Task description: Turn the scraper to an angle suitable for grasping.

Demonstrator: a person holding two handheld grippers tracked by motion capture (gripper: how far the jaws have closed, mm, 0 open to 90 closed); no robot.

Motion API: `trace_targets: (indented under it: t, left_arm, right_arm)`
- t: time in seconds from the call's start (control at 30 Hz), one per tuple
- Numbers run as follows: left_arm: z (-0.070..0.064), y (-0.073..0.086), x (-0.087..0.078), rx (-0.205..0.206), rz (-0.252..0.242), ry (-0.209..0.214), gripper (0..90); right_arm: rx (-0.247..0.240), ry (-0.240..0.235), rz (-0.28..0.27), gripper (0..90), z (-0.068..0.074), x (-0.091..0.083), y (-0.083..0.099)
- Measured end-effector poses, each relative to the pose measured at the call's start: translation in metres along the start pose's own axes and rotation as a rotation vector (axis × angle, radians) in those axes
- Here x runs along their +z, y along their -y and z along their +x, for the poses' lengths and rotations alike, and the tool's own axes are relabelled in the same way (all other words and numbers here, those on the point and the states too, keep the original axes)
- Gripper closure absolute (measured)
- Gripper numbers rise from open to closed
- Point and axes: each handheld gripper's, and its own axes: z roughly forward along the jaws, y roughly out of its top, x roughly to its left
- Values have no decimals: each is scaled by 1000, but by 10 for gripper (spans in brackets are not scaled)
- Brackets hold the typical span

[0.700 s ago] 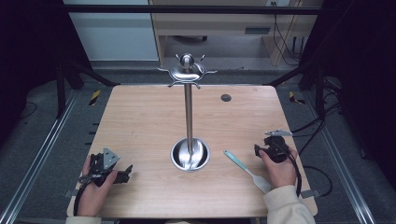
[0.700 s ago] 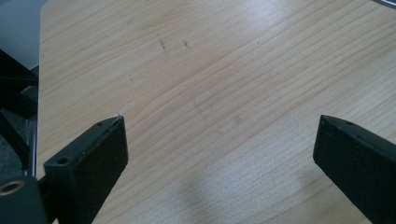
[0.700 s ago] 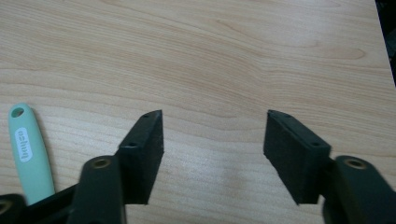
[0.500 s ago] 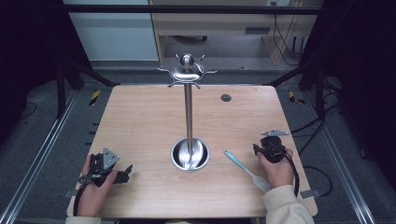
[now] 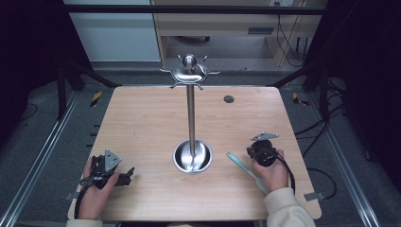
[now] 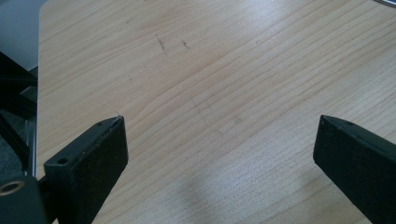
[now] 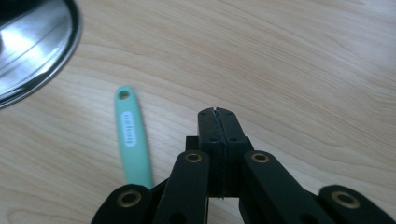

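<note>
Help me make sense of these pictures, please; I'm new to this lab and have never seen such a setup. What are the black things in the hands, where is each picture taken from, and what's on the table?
No robot here: a person sits at a wooden table holding a hand-operated grasping tool in each hand. The high view looks down from above the person's side. There the left tool rests near the table's front left, and the right tool sits at the front right.

The other two pictures come from cameras riding on the tools. The left tool's jaws stand wide apart over bare wood. The right tool has its jaws pressed together, holding nothing.

On the table stands a tall metal stand with hooks on top and a round dish-like base. A mint-green handle lies flat just beside the right tool, untouched.
</note>
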Motion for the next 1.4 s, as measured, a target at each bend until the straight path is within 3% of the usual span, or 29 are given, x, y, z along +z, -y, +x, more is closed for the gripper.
trace_targets:
  t: [0.23,0.7,0.8,1.0,1.17,1.2,1.4]
  left_arm:
    - [0,0,1,0,3,2,29]
    - [-2,0,2,7,10,11,29]
    - [-2,0,2,9,12,12,29]
    - [-2,1,2,9,13,10,29]
    - [-1,2,2,6,17,9,29]
    - [-1,2,2,6,15,9,29]
    - [-2,1,1,12,12,9,29]
  right_arm:
    - [-85,-54,50,900,19,8,-1]
    - [-133,-93,87,900,29,11,1]
    - [-174,-144,87,900,36,8,5]
    - [-228,-167,99,890,44,2,7]
    - [-291,-157,149,872,50,-5,-5]
    - [-334,-164,185,843,53,-9,-12]
    - [-390,-185,244,800,55,-12,-30]
